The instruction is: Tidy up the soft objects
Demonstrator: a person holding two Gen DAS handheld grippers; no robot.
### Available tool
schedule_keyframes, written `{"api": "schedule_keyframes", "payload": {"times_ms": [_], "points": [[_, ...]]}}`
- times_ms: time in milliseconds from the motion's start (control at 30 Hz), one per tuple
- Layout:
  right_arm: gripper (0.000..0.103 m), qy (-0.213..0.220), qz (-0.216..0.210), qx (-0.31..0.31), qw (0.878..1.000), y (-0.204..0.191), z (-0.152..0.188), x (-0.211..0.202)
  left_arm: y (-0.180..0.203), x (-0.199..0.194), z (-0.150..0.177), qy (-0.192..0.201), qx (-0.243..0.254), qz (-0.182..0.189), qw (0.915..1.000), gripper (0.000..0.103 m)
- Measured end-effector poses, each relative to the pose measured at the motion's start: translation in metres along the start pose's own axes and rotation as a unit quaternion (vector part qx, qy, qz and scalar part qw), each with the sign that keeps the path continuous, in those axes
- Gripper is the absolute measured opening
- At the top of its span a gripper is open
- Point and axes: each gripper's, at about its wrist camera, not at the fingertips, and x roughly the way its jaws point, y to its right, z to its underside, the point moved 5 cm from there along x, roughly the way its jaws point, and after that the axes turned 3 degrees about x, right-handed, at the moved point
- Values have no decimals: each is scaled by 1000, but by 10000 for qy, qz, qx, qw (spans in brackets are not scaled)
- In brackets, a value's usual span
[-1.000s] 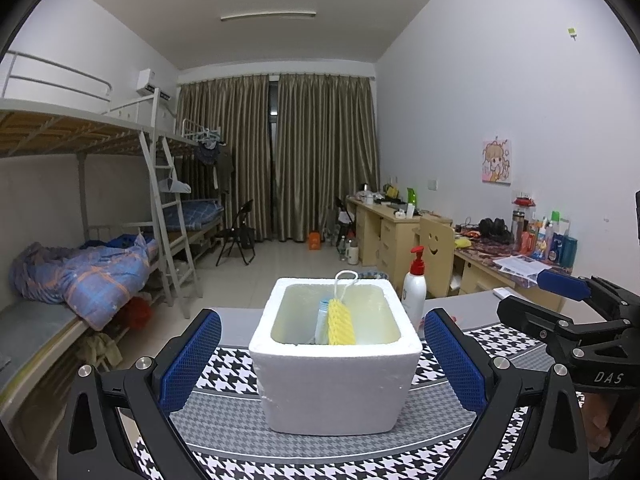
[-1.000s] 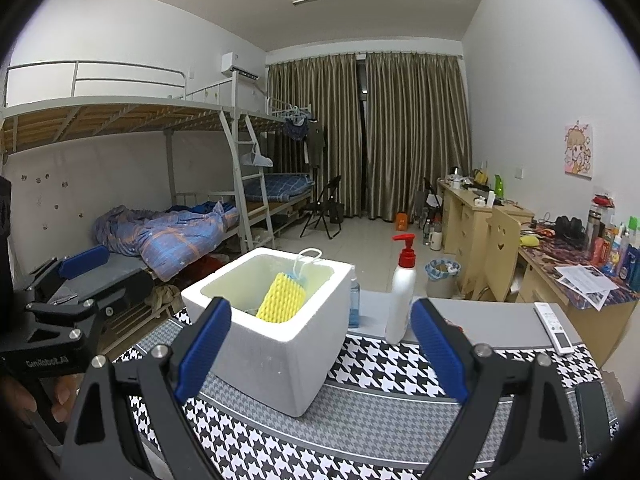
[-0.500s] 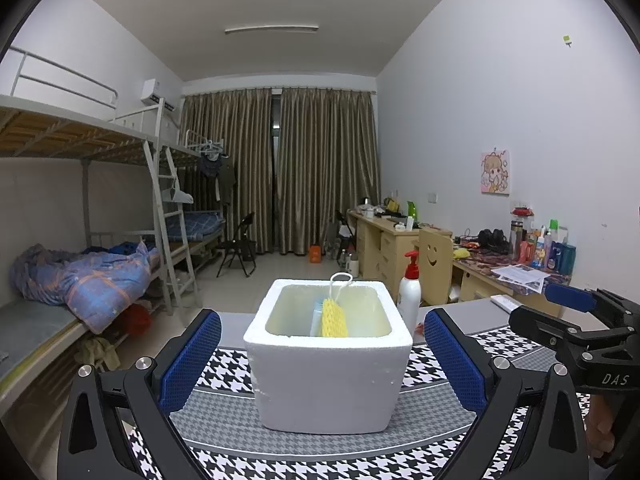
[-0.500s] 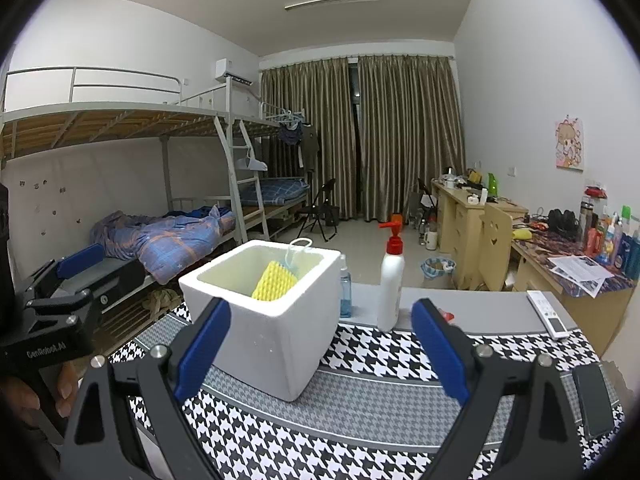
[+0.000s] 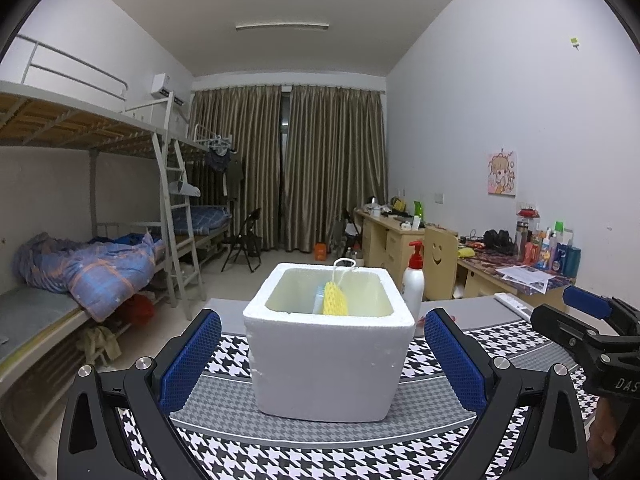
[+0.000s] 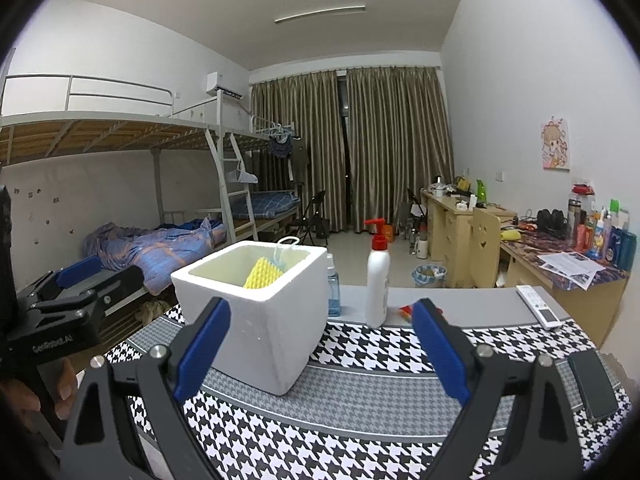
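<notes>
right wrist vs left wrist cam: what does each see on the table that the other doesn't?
Only the right wrist view shows the small blue bottle behind the foam box, the black phone on the mat and the left gripper from outside. Only the left wrist view shows the right gripper from outside. Both show the white foam box holding the yellow sponge, the pump bottle, the remote and the houndstooth mat.
</notes>
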Motion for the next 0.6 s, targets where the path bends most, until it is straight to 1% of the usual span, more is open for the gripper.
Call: {"api": "schedule_keyframes", "payload": {"times_ms": [267,500,600], "points": [[95,-112,-3,51,9999,3,19,-1,4,-10,11,116,14,57,9999,102],[95,-207,-37,116,9997,4,28,2,4,-8,21,-4,50,64,10000,102],[95,-207,-35,100,9997,3,28,1,4,-7,22,1,34,46,10000,102]]}}
